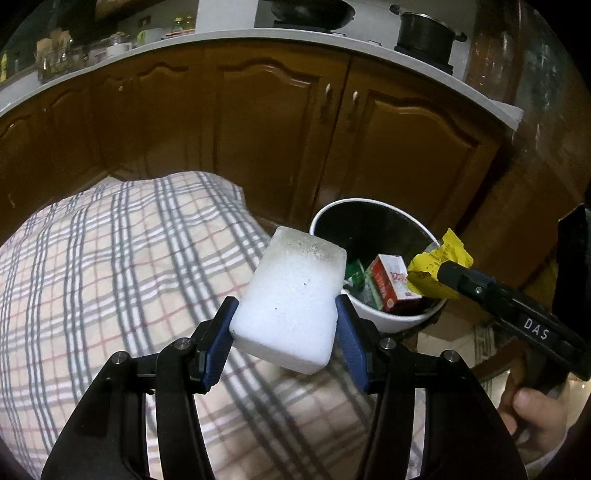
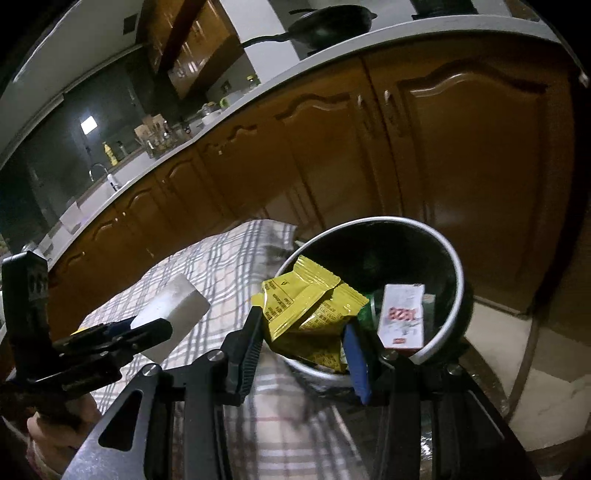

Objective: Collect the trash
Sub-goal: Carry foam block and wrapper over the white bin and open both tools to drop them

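My left gripper (image 1: 286, 314) is shut on a white foam block (image 1: 291, 295) and holds it above the checked tablecloth (image 1: 110, 258), just left of the bin (image 1: 369, 206). My right gripper (image 2: 304, 332) is shut on a crumpled yellow wrapper (image 2: 310, 306) and holds it over the near rim of the white-rimmed bin (image 2: 454, 266). The bin holds a red and white carton (image 2: 402, 317) and green packaging (image 1: 354, 273). The right gripper with the wrapper (image 1: 439, 266) shows in the left wrist view. The left gripper with the block (image 2: 173, 306) shows in the right wrist view.
Brown cabinet doors (image 1: 280, 129) stand behind the table under a white counter (image 1: 221, 37) with a pot (image 1: 424, 33) and a pan (image 2: 328, 22). The bin stands at the table's right end, past it tiled floor (image 2: 546, 369).
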The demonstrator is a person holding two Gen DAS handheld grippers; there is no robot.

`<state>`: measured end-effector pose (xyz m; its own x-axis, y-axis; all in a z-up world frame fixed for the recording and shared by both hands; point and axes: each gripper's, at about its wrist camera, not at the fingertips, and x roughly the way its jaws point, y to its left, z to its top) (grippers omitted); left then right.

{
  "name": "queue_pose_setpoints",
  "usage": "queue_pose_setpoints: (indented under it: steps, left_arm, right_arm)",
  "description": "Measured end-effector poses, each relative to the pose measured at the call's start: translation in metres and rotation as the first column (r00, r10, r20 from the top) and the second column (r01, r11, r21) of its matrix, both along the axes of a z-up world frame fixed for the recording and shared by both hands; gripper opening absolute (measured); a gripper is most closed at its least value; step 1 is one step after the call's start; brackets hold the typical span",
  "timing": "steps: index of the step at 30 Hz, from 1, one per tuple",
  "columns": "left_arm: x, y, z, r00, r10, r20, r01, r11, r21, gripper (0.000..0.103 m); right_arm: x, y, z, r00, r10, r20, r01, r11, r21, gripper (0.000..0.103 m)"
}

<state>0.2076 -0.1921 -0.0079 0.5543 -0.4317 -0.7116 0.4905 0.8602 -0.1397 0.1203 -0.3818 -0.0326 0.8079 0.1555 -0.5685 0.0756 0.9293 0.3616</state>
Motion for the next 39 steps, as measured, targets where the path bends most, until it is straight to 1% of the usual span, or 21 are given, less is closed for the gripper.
queue_pose_setpoints:
  steps: [9, 18, 30, 39]
  left_arm:
    - [0.010, -0.036, 0.006, 0.999, -0.046, 0.015, 0.046, 0.999, 0.010, 0.053]
    - [0.018, -0.068, 0.003, 0.997, -0.074, 0.018, 0.073, 0.997, 0.037, 0.053]
    - [0.023, -0.092, -0.004, 0.996, -0.087, 0.015, 0.086, 0.994, 0.063, 0.053]
    - [0.029, -0.102, -0.008, 0.996, -0.087, 0.008, 0.086, 0.994, 0.072, 0.053]
  right_arm:
    - [0.006, -0.022, -0.002, 0.999, -0.039, -0.017, 0.038, 0.999, -0.034, 0.043]
    - [0.017, -0.029, -0.005, 0.998, -0.047, -0.033, 0.045, 0.997, -0.057, 0.043]
    - [0.025, -0.039, -0.010, 0.998, -0.052, -0.047, 0.049, 0.997, -0.061, 0.043]
    - [0.029, -0.045, -0.012, 0.997, -0.056, -0.056, 0.052, 0.996, -0.067, 0.043]
